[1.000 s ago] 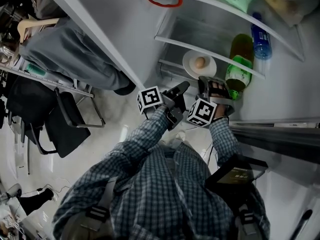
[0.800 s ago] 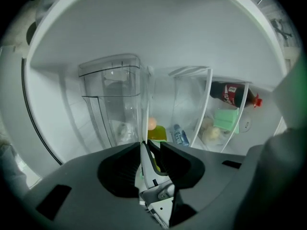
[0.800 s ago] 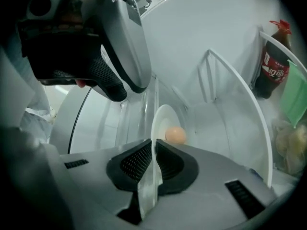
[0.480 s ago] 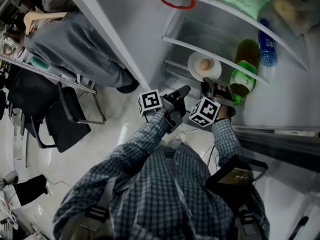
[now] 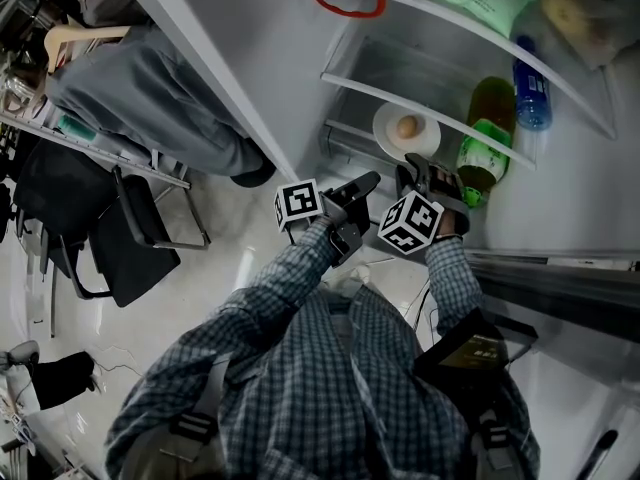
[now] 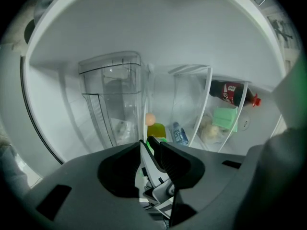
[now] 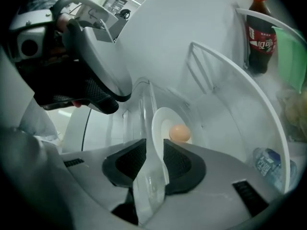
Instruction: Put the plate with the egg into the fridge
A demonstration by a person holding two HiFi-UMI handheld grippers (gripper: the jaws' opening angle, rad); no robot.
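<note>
Little has shifted (only camera wobble): white round plate [image 5: 388,134] with brown egg [image 5: 406,126] sits on glass fridge shelf [image 5: 340,134], right gripper [image 5: 418,170] still clenched on its near rim, so release remains.

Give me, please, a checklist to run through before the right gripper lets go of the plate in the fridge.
1. Egg on plate: ok. The egg sits near the middle of the plate.
2. Grip on plate: ok. The plate's rim passes between the fingers of the right gripper.
3. Plate resting on the shelf: cannot tell from any view.
4. Room beside the plate: ok. The green bottle stands apart from it.
5. Left gripper out of the way: ok. It holds nothing and is outside the fridge.
</note>
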